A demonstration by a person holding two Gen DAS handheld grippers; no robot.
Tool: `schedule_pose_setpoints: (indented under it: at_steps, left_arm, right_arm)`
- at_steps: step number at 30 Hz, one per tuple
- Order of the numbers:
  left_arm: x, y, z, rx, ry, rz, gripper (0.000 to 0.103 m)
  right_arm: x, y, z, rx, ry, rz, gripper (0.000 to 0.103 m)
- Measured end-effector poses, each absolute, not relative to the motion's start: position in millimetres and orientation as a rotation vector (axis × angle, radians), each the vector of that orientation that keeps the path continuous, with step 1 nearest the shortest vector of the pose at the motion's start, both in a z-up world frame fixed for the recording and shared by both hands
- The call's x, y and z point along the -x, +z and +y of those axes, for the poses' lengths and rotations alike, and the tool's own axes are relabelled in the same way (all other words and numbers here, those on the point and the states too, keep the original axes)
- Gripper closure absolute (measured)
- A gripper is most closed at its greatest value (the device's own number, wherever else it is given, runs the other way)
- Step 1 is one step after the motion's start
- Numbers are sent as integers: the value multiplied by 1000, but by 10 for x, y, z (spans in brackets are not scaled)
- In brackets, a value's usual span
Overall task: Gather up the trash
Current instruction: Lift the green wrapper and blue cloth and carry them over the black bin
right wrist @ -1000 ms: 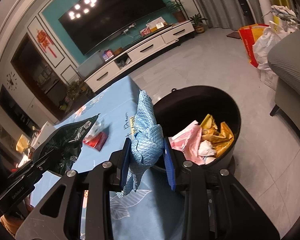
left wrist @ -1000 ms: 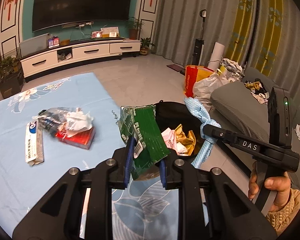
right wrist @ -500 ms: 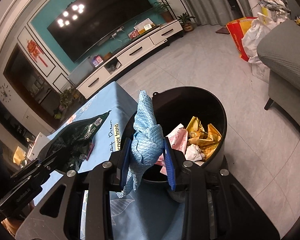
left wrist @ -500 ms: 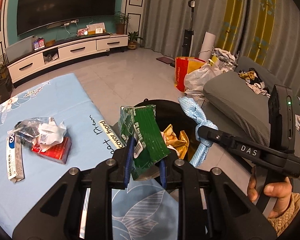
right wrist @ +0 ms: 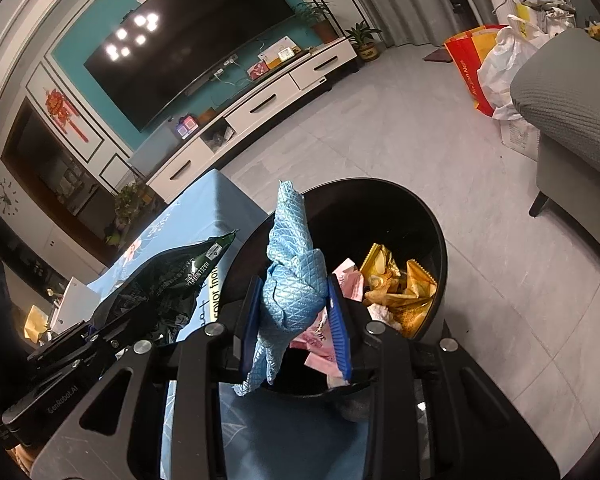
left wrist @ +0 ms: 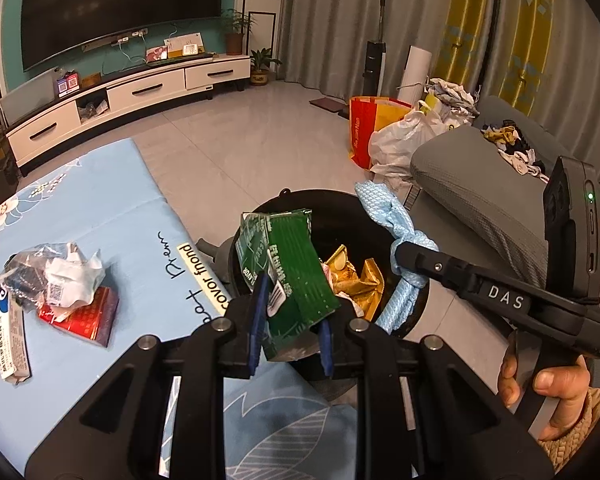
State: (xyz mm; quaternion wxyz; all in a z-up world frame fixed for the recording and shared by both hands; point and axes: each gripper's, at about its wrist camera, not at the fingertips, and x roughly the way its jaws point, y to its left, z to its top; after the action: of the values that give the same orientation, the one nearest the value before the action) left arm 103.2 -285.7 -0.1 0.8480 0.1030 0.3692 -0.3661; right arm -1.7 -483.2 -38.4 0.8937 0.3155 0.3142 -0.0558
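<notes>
- Trash bin (right wrist: 428, 216), black and round, stands on the floor against the blue-covered table's (left wrist: 100, 208) edge, wrappers inside.
- Green wrapper (left wrist: 288, 268), long axis upright, is pinched in the left gripper (left wrist: 290, 338) at the bin's near rim.
- Blue cloth (right wrist: 294, 276), knotted, is pinched by the right gripper (right wrist: 296, 330) over the opening, seemingly nearer to dropping.

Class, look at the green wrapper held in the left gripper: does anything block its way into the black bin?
Nothing visible does. The green wrapper, clamped in the left gripper, hangs over the open black bin; the right gripper holds the blue cloth off to one side.
</notes>
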Motion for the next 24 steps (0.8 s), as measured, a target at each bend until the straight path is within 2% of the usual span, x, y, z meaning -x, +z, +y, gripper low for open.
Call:
schedule_pose_setpoints:
  at_steps: [24]
  left_arm:
    - [-1191,-208,-3161,-248,-781,835,81]
  right_arm:
    - [-217,-540,-4846,-599,-167,719,71]
